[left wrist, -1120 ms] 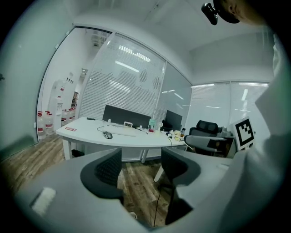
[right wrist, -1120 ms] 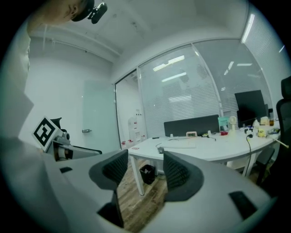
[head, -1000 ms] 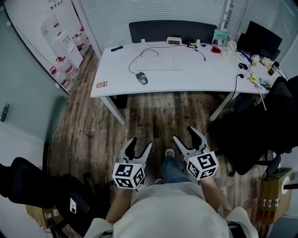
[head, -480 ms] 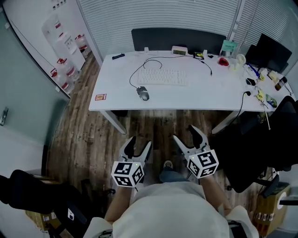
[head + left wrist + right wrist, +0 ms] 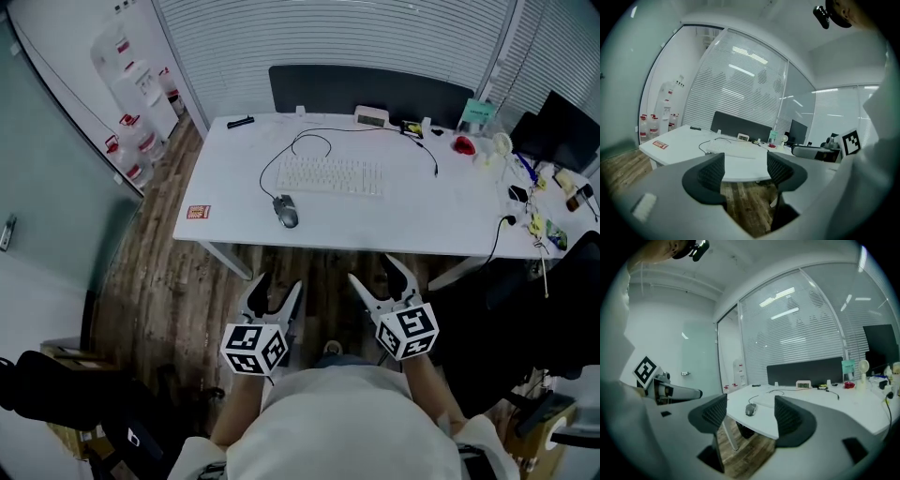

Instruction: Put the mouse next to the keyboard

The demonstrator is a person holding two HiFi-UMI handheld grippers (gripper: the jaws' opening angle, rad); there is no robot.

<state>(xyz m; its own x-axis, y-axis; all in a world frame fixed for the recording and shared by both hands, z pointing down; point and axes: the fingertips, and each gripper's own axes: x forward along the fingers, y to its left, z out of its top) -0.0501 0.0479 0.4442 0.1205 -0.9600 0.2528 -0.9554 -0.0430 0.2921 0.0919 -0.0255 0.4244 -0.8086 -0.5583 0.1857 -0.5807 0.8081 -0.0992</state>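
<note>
Jaws: apart, empty, on left gripper [image 5: 279, 286] and right gripper [image 5: 375, 272]
Mouse [image 5: 286, 210]: on worktop [image 5: 422, 225], left of keyboard [image 5: 331, 175] (not touching)
Jugs [image 5: 127, 150]: by wall, contents unclear

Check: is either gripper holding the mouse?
No: the mouse sits on the desk, and the left gripper and right gripper are open, empty.

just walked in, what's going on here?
A person stands short of the desk with a gripper in each hand. The left gripper and right gripper are both open and empty, held over the floor. The mouse lies on the desk, just off the keyboard's near left corner, untouched.
</note>
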